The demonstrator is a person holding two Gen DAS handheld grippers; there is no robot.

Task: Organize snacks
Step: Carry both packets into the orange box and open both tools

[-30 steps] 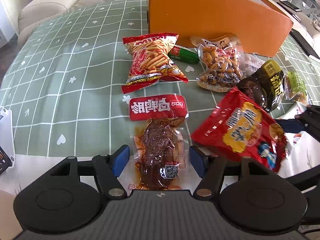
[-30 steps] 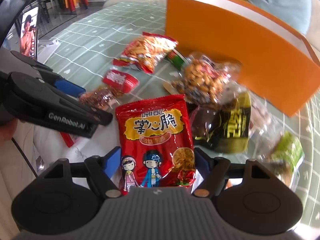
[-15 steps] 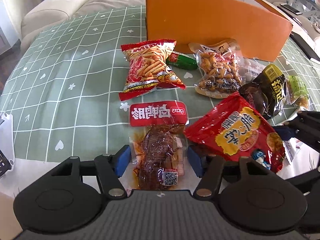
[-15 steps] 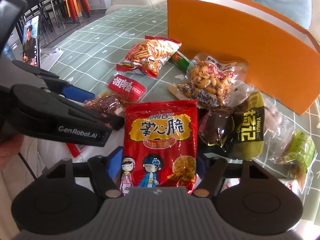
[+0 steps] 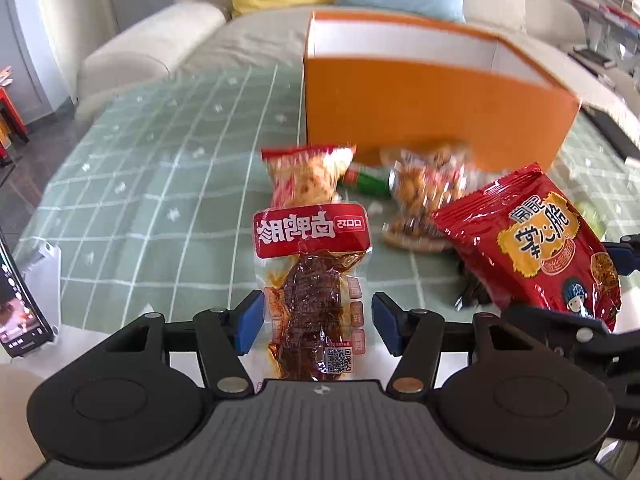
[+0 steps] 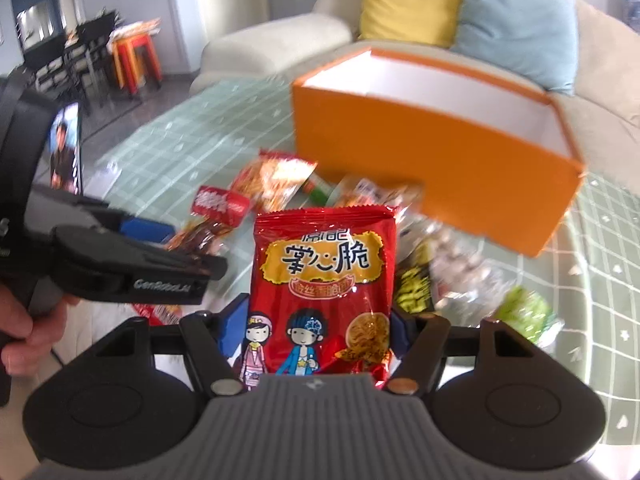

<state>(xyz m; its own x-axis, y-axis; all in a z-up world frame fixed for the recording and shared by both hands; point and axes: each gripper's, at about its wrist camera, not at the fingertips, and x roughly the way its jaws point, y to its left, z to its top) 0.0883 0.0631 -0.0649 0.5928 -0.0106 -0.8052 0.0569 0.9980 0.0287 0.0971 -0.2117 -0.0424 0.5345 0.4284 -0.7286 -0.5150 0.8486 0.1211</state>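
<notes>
A clear pack of brown meat with a red header (image 5: 316,280) stands up off the cloth between the blue pads of my left gripper (image 5: 318,326). Its jaws are closing, and the pads press on the pack's edges. My right gripper (image 6: 312,324) is shut on a red noodle-snack bag with cartoon figures (image 6: 324,272), also lifted. That bag (image 5: 532,240) shows at the right of the left wrist view, and the meat pack (image 6: 216,216) and left gripper (image 6: 192,256) show at the left of the right wrist view. Behind stands an open orange box (image 5: 432,108) (image 6: 420,152) with a white inside.
On the green checked cloth (image 5: 160,200) before the box lie a red chips bag (image 5: 306,176), a green packet (image 5: 370,182), a peanut bag (image 5: 424,188), a dark-and-yellow pack (image 6: 414,284) and a green pack (image 6: 524,312). A phone (image 5: 20,312) stands at the left. A sofa with cushions is behind.
Both grippers have risen and tipped up, each carrying its pack off the cloth. Their jaws have narrowed onto the packs. The box's open top has come into view.
</notes>
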